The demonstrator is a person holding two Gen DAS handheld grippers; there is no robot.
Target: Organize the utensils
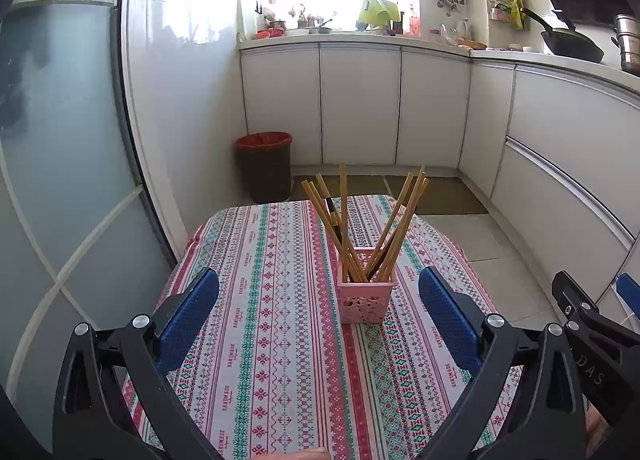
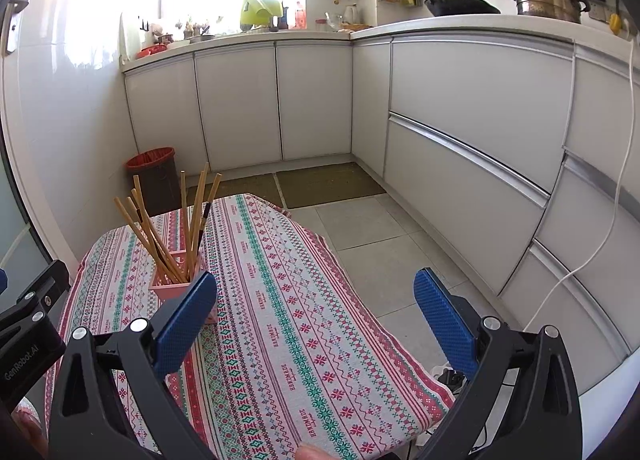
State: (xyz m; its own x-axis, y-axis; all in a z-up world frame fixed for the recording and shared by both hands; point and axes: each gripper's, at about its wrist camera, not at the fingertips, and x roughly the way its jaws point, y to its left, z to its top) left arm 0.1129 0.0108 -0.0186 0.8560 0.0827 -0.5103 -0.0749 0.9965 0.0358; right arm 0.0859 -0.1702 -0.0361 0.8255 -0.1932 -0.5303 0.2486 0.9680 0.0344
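A pink openwork basket point(image 1: 366, 298) stands on the patterned tablecloth point(image 1: 280, 340) and holds several wooden chopsticks point(image 1: 352, 220) fanned out upright, with one dark utensil among them. My left gripper point(image 1: 318, 316) is open and empty, just short of the basket and a little to its left. My right gripper point(image 2: 316, 316) is open and empty over the cloth's right part point(image 2: 280, 320). In the right wrist view the basket point(image 2: 176, 286) sits to the left, partly behind the left finger point(image 2: 184, 324), with the chopsticks point(image 2: 168, 228) standing out of it.
A dark bin with a red liner point(image 1: 266, 166) stands on the floor beyond the table. White kitchen cabinets point(image 2: 460, 120) run along the back and right. A glass door point(image 1: 60, 180) is on the left. The right gripper's body point(image 1: 592, 340) shows at the lower right of the left wrist view.
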